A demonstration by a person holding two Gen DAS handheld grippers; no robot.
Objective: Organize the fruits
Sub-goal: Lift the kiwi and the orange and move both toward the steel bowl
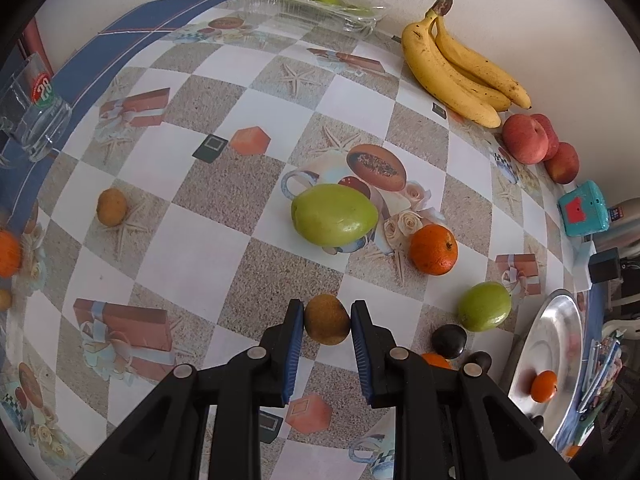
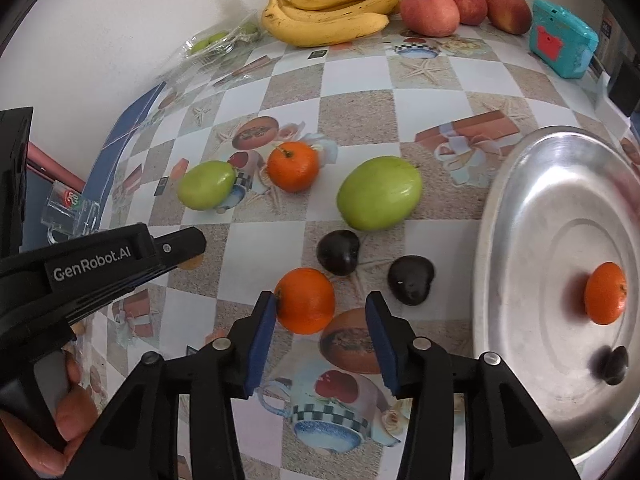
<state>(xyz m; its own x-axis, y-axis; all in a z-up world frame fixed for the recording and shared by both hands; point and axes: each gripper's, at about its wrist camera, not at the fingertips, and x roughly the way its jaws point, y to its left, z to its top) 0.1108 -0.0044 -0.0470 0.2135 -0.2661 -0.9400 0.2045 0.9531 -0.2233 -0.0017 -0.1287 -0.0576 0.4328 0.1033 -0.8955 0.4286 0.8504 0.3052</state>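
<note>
In the left wrist view, our left gripper (image 1: 327, 322) sat low in the middle of the frame, its two blue pads pinching a small brown fruit (image 1: 326, 319) over the checked tablecloth (image 1: 192, 256). Above it lay a large green fruit (image 1: 334, 214) with an orange (image 1: 433, 249) just to its right, and a smaller green fruit (image 1: 484, 306) lower right. Bananas (image 1: 456, 64) and red apples (image 1: 536, 142) lined the upper right edge against the wall.

In the right wrist view, our right gripper (image 2: 320, 312) held its jaws spread. An orange near its left pad (image 2: 305, 300) lay between them at the tips: it touched the left pad and stood clear of the right one. Two dark fruits (image 2: 338, 252) lay just above. The metal tray (image 2: 520, 208) filled the right side of the frame, with another orange (image 2: 605, 298) and a dark fruit (image 2: 612, 364) resting in it.
</note>
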